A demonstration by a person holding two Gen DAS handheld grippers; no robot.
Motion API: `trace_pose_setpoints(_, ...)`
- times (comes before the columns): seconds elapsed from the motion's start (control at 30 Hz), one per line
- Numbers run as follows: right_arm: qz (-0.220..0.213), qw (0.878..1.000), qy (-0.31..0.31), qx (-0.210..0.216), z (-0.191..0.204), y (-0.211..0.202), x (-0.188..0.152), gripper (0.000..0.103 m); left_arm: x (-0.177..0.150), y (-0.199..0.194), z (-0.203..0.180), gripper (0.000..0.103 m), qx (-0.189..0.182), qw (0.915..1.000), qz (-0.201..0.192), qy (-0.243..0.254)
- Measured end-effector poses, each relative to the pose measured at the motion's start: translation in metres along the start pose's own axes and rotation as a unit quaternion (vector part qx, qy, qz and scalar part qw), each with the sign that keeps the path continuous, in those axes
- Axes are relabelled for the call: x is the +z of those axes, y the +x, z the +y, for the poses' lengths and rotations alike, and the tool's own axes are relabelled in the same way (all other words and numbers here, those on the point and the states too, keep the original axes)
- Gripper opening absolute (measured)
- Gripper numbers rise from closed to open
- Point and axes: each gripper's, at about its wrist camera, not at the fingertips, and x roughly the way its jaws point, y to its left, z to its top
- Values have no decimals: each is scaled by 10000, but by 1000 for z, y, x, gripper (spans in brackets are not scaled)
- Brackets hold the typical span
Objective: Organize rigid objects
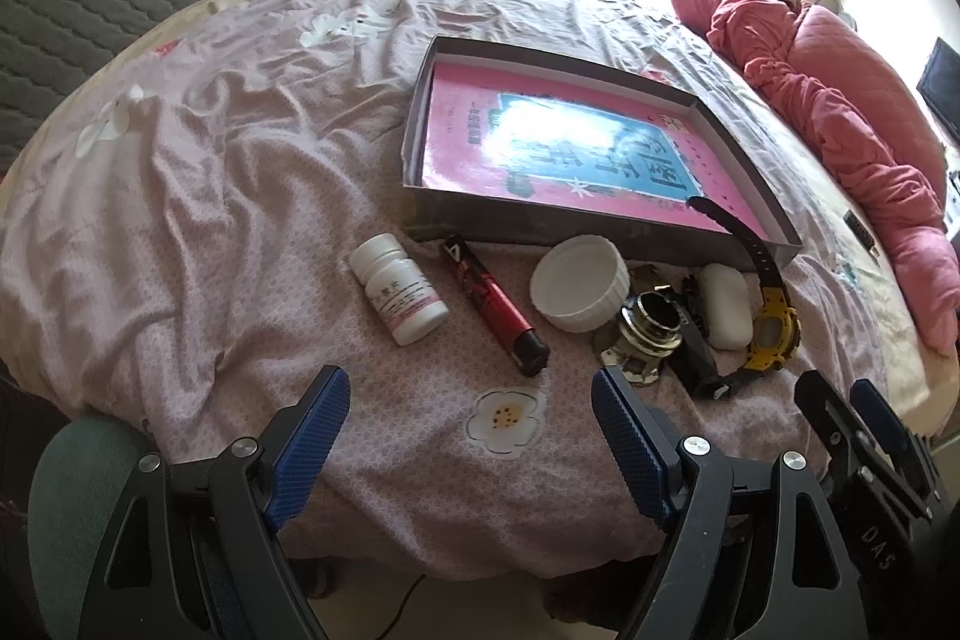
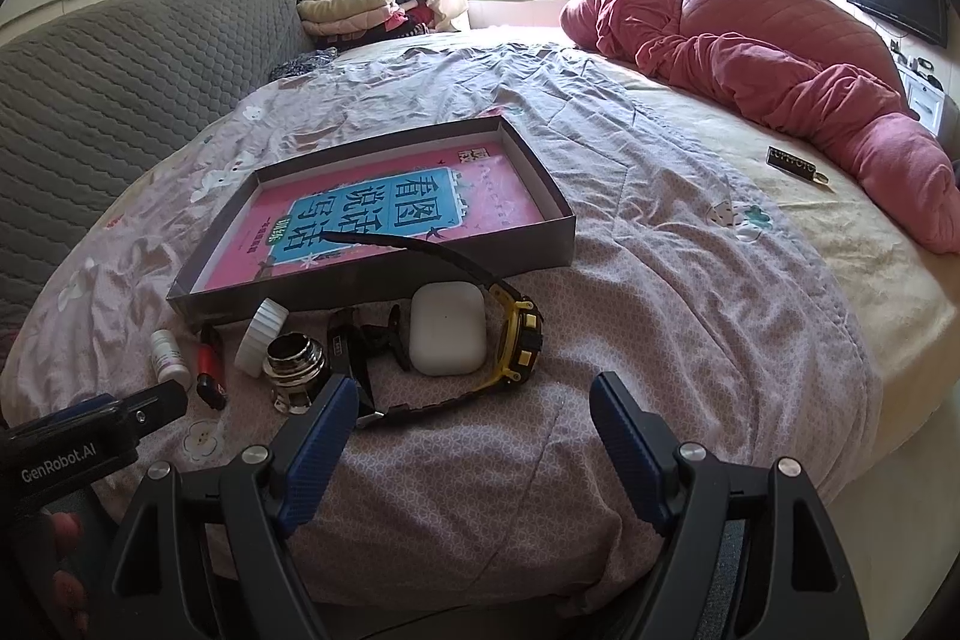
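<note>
A shallow grey box (image 1: 750, 172) (image 2: 564, 226) with a pink book inside lies on the bed. In front of it lie a white pill bottle (image 1: 399, 295) (image 2: 168, 355), a red and black lighter (image 1: 495, 307) (image 2: 210, 367), a white cap (image 1: 579, 289) (image 2: 261, 334), a shiny metal knob (image 1: 651, 328) (image 2: 297, 361), a black clip (image 1: 693, 334) (image 2: 360, 340), a white earbud case (image 1: 726, 304) (image 2: 447, 328) and a yellow watch (image 1: 774, 331) (image 2: 519, 334). My left gripper (image 1: 471, 394) (image 2: 120, 412) is open, near the lighter. My right gripper (image 2: 474, 400) (image 1: 840, 400) is open, just short of the watch.
A rumpled pink quilt (image 2: 750, 46) lies along the right of the bed. A small dark tag (image 2: 792, 160) lies near it. A grey padded headboard (image 2: 120, 70) is at the left, folded clothes (image 2: 354, 10) at the back. The bed's front edge is under both grippers.
</note>
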Motion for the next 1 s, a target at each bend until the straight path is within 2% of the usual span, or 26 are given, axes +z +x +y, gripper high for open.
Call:
trace_pose_setpoints(0.17, 38, 10000, 40, 19, -2, 3, 0, 79, 1, 5, 13, 84, -131, 9995, 109, -279)
trace_pose_setpoints(0.6, 117, 9998, 148, 23, -6, 8, 0, 79, 24, 23, 43, 84, 0, 9953, 361, -903)
trace_pose_setpoints(0.7, 131, 9997, 183, 14, -8, 9, 1, 79, 31, 27, 45, 82, -80, 9937, 394, -1050)
trace_pose_setpoints(0.93, 170, 9993, 324, -7, -15, 12, 1, 79, 42, 34, 40, 69, -300, 9917, 486, -1148)
trace_pose_setpoints(1.0, 179, 9993, 341, -1, -16, 13, 1, 79, 42, 40, 40, 60, -270, 9911, 588, -1163)
